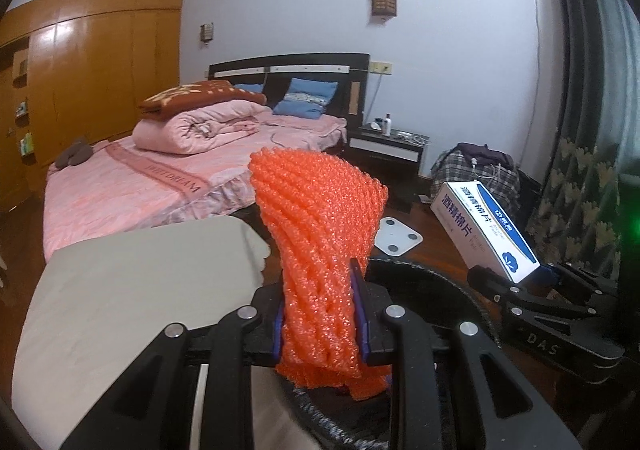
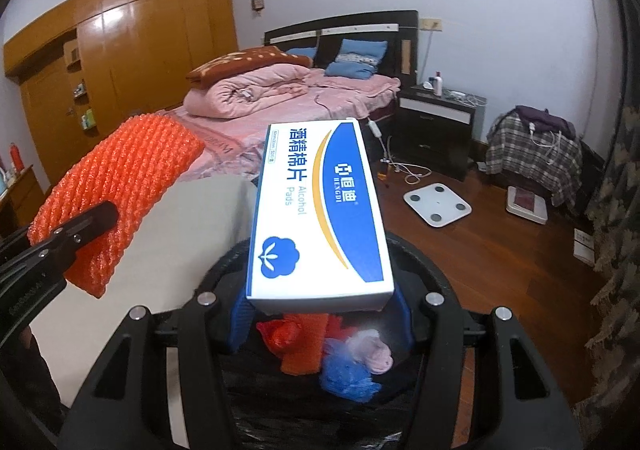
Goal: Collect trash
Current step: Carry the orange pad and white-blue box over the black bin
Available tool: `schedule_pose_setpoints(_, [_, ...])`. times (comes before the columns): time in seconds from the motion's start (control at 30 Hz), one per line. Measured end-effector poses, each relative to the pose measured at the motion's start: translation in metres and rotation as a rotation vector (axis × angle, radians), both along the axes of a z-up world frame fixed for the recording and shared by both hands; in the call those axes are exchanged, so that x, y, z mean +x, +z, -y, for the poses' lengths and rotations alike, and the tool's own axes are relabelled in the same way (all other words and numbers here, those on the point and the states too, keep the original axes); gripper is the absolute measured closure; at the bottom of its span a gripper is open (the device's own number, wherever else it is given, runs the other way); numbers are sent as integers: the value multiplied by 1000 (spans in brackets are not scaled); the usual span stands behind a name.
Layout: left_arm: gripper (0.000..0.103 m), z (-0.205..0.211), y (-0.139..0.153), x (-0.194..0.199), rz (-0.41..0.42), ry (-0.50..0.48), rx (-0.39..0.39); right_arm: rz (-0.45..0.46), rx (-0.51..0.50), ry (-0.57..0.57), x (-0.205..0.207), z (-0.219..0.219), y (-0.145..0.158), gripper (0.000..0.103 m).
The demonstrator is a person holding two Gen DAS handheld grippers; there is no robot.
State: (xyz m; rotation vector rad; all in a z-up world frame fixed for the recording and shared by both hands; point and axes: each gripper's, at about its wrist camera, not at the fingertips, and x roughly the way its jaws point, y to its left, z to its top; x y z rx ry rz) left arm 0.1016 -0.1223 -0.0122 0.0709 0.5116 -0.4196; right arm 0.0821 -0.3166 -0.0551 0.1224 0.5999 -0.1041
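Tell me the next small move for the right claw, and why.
Probably open the right claw and let the alcohol pads box drop. It is clamped on the box right above the black bin, which already holds crumpled trash, so release should land it inside. The left claw, gripping the orange foam net, can follow.
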Motion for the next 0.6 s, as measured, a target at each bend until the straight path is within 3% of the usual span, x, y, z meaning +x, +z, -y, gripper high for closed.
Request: schedule_pose_setpoints(0.6, [76,46,-27,26,-45,-78,25,-71,6,-72,13,39,-32,49])
